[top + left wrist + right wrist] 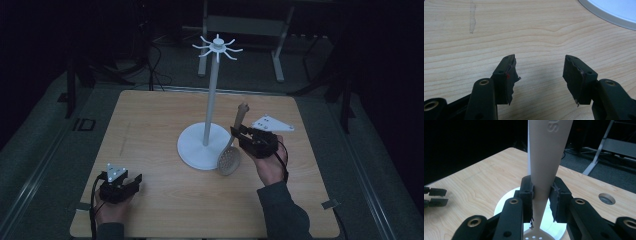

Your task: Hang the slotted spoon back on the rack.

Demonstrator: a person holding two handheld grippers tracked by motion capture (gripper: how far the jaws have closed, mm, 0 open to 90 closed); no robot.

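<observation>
A white stand with a round base (200, 145), a tall pole (212, 95) and a ring of hooks (218, 47) on top stands mid-table. My right gripper (239, 133) is shut on the handle of a beige slotted spoon (230, 159), just right of the base. The spoon stands nearly upright, its perforated bowl low by the base edge and its handle end (242, 108) up. In the right gripper view the handle (547, 152) rises between the pads (529, 195). My left gripper (131, 184) rests open at the table's near left corner, its fingers (507, 75) apart over bare wood.
The wooden table (150, 125) has dark floor around it. A metal frame (277, 55) and cables lie on the floor behind. A round hole (607, 198) in the tabletop shows in the right gripper view. The stand's base edge (609, 12) lies ahead of the left gripper.
</observation>
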